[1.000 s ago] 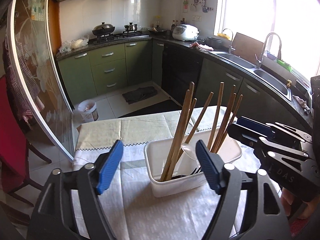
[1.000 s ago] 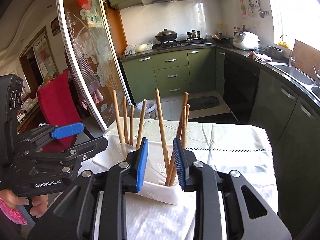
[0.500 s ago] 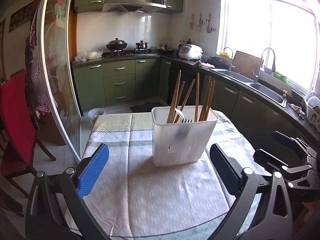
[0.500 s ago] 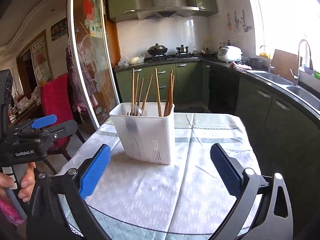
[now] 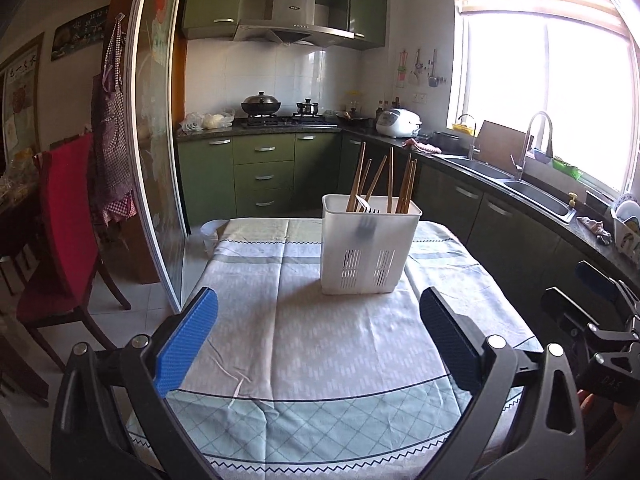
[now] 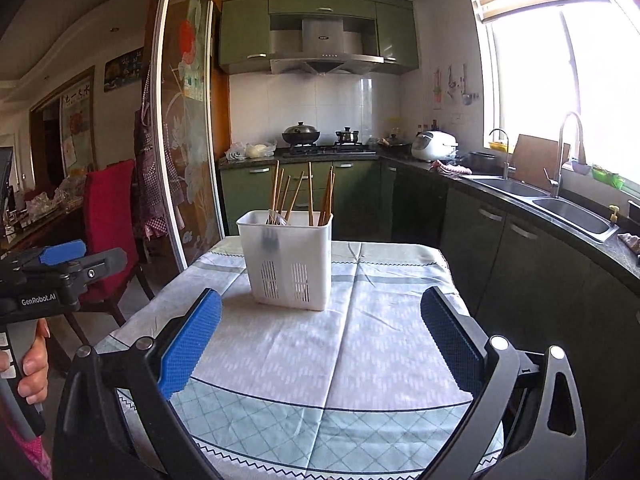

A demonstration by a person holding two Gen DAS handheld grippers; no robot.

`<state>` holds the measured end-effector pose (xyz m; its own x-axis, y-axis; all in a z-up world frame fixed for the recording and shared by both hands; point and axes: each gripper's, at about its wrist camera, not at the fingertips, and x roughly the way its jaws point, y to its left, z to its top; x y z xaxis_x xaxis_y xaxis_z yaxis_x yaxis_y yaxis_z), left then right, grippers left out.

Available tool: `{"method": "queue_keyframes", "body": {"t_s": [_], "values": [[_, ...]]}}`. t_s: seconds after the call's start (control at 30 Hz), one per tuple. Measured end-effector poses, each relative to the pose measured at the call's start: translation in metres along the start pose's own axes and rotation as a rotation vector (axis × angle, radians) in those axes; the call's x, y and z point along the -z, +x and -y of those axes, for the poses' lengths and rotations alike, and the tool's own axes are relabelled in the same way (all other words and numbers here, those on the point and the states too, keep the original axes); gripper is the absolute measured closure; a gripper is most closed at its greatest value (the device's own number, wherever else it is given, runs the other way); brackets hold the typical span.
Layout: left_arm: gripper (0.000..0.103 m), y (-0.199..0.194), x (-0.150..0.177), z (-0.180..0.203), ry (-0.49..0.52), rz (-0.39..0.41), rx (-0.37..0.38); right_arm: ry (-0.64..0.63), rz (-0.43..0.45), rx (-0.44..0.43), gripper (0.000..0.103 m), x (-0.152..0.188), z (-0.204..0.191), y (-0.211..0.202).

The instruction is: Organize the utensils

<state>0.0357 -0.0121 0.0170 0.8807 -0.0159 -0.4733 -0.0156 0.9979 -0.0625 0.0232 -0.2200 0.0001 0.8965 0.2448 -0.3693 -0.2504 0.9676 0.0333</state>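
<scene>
Only right wrist view shows hand (image 6: 28, 364) on left gripper (image 5: 318, 338); both grippers' jaws apart, empty.

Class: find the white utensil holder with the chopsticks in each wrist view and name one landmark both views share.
Left wrist: white utensil holder stands right of centre, on the far part of the tablecloth.
Right wrist: white utensil holder stands left of centre, on the tablecloth.
Shared landmark: the white rice cooker on the counter.

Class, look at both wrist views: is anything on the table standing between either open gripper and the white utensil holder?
Nothing visible does. Between the left gripper and the white utensil holder lies only bare tablecloth; the same holds for the right gripper. Both grippers are open and empty.
</scene>
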Motion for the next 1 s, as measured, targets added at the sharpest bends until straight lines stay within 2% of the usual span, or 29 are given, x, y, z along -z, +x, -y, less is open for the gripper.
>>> {"method": "queue_keyframes", "body": {"t_s": [0.4, 1.0], "values": [[0.007, -0.003, 0.012, -0.002, 0.001, -0.038, -0.009, 0.009, -0.03, -0.011, 0.005, 0.003, -0.002, 0.003], [0.007, -0.001, 0.013, -0.005, -0.006, -0.041, -0.004, 0.005, -0.042, -0.022, 0.005, 0.003, -0.006, 0.007]]}}
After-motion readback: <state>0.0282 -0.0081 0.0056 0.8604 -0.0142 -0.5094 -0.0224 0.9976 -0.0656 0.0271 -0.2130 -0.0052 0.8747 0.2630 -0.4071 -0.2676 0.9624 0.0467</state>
